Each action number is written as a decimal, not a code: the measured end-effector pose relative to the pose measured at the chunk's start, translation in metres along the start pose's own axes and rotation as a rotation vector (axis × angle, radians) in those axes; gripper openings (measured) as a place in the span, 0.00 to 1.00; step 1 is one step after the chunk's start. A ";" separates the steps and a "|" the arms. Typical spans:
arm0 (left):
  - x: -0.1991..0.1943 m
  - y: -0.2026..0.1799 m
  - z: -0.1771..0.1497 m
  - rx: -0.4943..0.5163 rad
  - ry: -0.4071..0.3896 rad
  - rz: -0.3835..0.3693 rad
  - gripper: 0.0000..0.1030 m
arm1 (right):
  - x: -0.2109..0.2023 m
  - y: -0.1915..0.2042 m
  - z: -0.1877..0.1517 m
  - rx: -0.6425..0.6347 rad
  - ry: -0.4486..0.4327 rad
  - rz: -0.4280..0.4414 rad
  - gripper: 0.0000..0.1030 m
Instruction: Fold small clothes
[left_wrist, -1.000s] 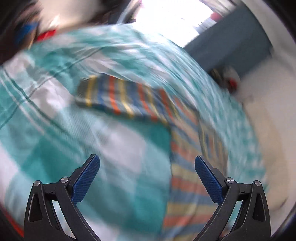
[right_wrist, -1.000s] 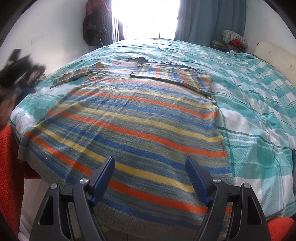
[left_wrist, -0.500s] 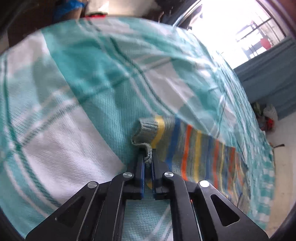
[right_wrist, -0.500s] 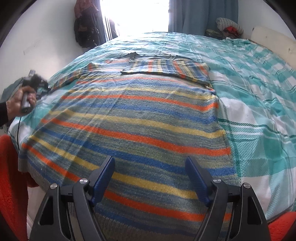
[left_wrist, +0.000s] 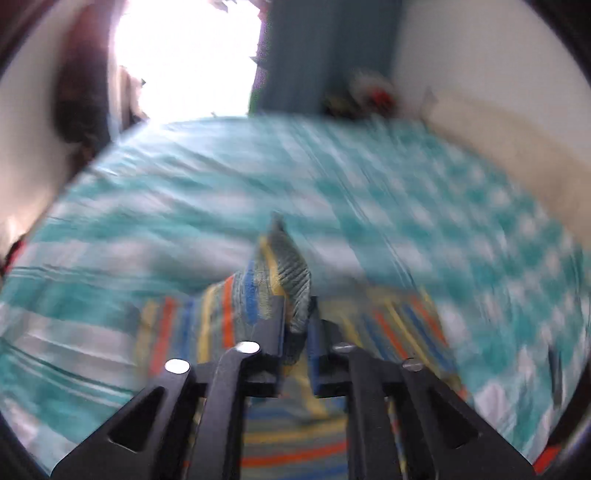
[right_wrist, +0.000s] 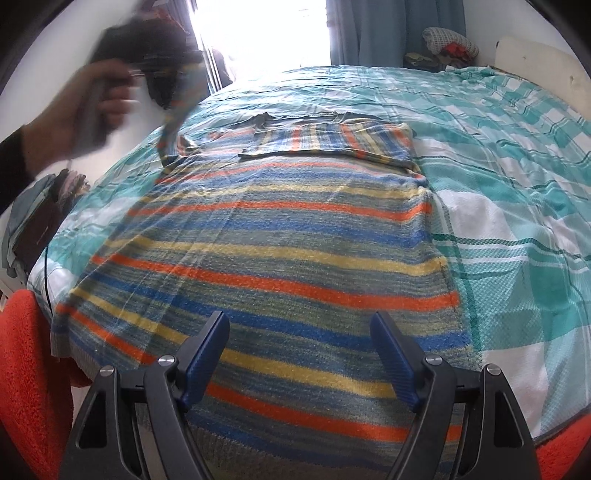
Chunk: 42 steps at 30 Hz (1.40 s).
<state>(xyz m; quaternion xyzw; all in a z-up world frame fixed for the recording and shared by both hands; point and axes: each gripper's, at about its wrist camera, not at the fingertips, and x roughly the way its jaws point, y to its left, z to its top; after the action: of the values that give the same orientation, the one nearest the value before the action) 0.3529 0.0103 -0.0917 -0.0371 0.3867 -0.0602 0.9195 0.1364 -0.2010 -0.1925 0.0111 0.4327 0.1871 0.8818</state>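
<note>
A striped knit sweater in blue, orange, yellow and grey lies flat on the bed, its right sleeve folded across the chest. My left gripper is shut on the grey cuff of the left sleeve and holds it lifted above the bed; in the right wrist view it shows blurred at upper left with the sleeve hanging from it. My right gripper is open and empty, above the sweater's hem.
The bed has a teal and white checked cover. An orange fuzzy cloth lies at the bed's near edge. A bright window and blue curtain stand at the far end, with a pile of things beside them.
My left gripper closed on the left sleeve's cuff and has lifted it off the bed, swinging up and inward. My right gripper has stayed open over the hem.
</note>
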 end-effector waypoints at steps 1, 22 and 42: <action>0.018 -0.016 -0.013 0.021 0.072 -0.001 0.60 | 0.000 -0.001 0.000 0.005 0.001 -0.002 0.76; 0.030 0.147 -0.090 -0.165 0.206 0.239 0.68 | -0.030 -0.007 0.071 0.133 0.045 0.286 0.76; -0.021 0.181 -0.160 -0.279 0.076 0.179 0.95 | 0.227 -0.030 0.249 0.364 0.269 0.266 0.04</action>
<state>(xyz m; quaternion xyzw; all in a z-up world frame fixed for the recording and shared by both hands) 0.2386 0.1889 -0.2088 -0.1275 0.4275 0.0748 0.8918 0.4637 -0.1167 -0.2147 0.2013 0.5673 0.2205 0.7675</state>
